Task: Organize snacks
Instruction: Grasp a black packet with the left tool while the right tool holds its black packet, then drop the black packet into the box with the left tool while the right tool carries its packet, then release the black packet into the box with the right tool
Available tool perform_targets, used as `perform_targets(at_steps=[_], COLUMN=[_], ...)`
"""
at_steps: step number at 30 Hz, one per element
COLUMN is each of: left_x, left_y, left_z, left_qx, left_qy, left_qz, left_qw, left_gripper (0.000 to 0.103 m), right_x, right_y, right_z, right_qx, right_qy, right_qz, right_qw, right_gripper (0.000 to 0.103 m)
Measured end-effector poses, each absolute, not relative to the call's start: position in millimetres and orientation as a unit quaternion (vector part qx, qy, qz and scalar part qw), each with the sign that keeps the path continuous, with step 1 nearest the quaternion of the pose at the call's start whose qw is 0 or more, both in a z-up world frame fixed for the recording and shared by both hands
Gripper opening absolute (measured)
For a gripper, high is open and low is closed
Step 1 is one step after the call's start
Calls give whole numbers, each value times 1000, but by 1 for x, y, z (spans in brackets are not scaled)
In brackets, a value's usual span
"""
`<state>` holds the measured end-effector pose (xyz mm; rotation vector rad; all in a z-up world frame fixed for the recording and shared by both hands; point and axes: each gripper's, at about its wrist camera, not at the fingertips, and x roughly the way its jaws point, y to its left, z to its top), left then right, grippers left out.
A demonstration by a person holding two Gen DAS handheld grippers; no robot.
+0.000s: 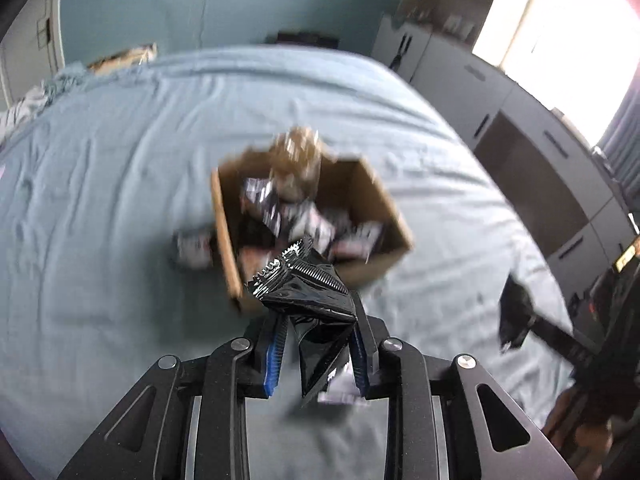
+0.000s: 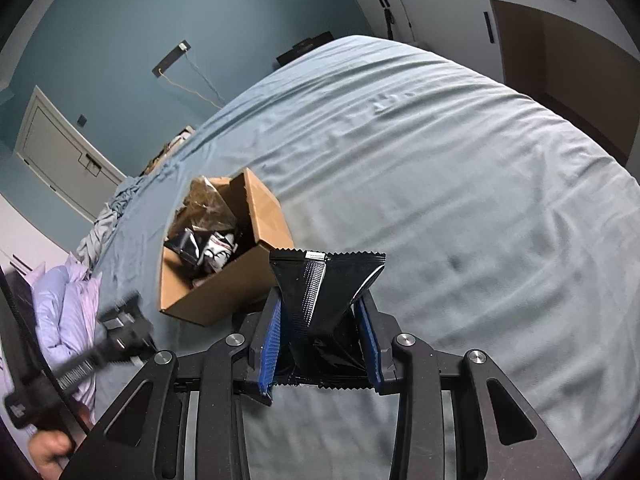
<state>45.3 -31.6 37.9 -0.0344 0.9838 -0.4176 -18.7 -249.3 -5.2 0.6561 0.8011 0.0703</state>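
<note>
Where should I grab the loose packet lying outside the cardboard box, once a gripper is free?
Both grippers hold black packets now. The loose packet lies flat on the bedsheet against the cardboard box wall, so come from above on its open side, away from the box, and pinch a free edge. The view is blurred, so its seams cannot be told.

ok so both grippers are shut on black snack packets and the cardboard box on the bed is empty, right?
Not quite. The cardboard box on the bed is not empty: the right wrist view shows packets and a crinkled clear bag inside. The rest holds: the left gripper and right gripper are each shut on a black snack packet.
</note>
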Motion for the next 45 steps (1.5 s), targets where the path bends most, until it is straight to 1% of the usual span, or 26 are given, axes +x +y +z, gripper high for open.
perform_targets(at_steps=[6, 11, 13, 14, 15, 16, 18, 24, 28, 30, 32, 33, 34, 35, 36, 38, 39, 40, 42, 44, 45], left_x=[95, 114, 119, 120, 118, 117, 116, 121, 116, 110, 102, 98, 93, 88, 85, 73, 68, 63, 53, 42, 38], left_y=[-26, -27, -22, -18, -15, -13, -11, -11, -6, -2, 3, 4, 5, 6, 5, 3, 1, -1, -5, -8, -9], left_z=[34, 20, 14, 12, 11, 11, 13, 11, 9, 7, 8, 8, 8, 9, 10, 14, 16, 17, 18, 17, 17], left_qx=[-44, -11, -17, -23, -28, -31, -27, 36, 62, 69, 65, 62, 60, 60, 63, 78, 87, 98, 119, 139, 146], left_qy=[455, 458, 460, 460, 457, 451, 446, 467, 471, 476, 482, 486, 491, 493, 493, 487, 483, 480, 476, 472, 470], left_qz=[-183, -187, -187, -183, -178, -172, -165, -112, -92, -84, -86, -91, -98, -102, -103, -103, -104, -105, -110, -113, -112], left_qw=[871, 869, 868, 868, 871, 876, 879, 877, 875, 873, 869, 867, 864, 862, 861, 864, 865, 865, 864, 863, 863], left_gripper=[28, 32, 47, 66, 83, 86, 86, 87, 87, 87, 87, 87, 87, 87, 87, 87, 87, 87, 87, 88, 88], right_x=[-4, 14, 21, 24, 27, 31, 38, 68, 92, 111, 130, 138, 143, 142, 139, 116, 102, 86, 59, 31, 18], right_y=[-246, -242, -241, -241, -241, -241, -241, -231, -220, -209, -199, -195, -191, -190, -192, -195, -197, -201, -207, -214, -218], right_z=[-11, -15, -19, -19, -20, -19, -15, -5, 25, 39, 45, 45, 46, 48, 51, 60, 61, 57, 45, 23, 5], right_qx=[330, 339, 346, 350, 353, 356, 363, 356, 362, 359, 367, 367, 359, 346, 337, 308, 294, 282, 266, 247, 233], right_qy=[380, 378, 378, 377, 374, 369, 356, 337, 321, 331, 359, 375, 393, 401, 396, 365, 354, 346, 341, 360, 388], right_qz=[51, 61, 62, 63, 64, 67, 71, 97, 140, 166, 190, 195, 193, 186, 182, 171, 160, 146, 127, 98, 70], right_qw=[862, 859, 856, 855, 855, 856, 858, 866, 864, 856, 837, 829, 824, 828, 834, 862, 873, 883, 893, 894, 889], right_gripper=[33, 33, 33, 33, 33, 33, 33, 33, 34, 35, 36, 40, 53, 60, 64, 70, 80, 85, 85, 85, 85])
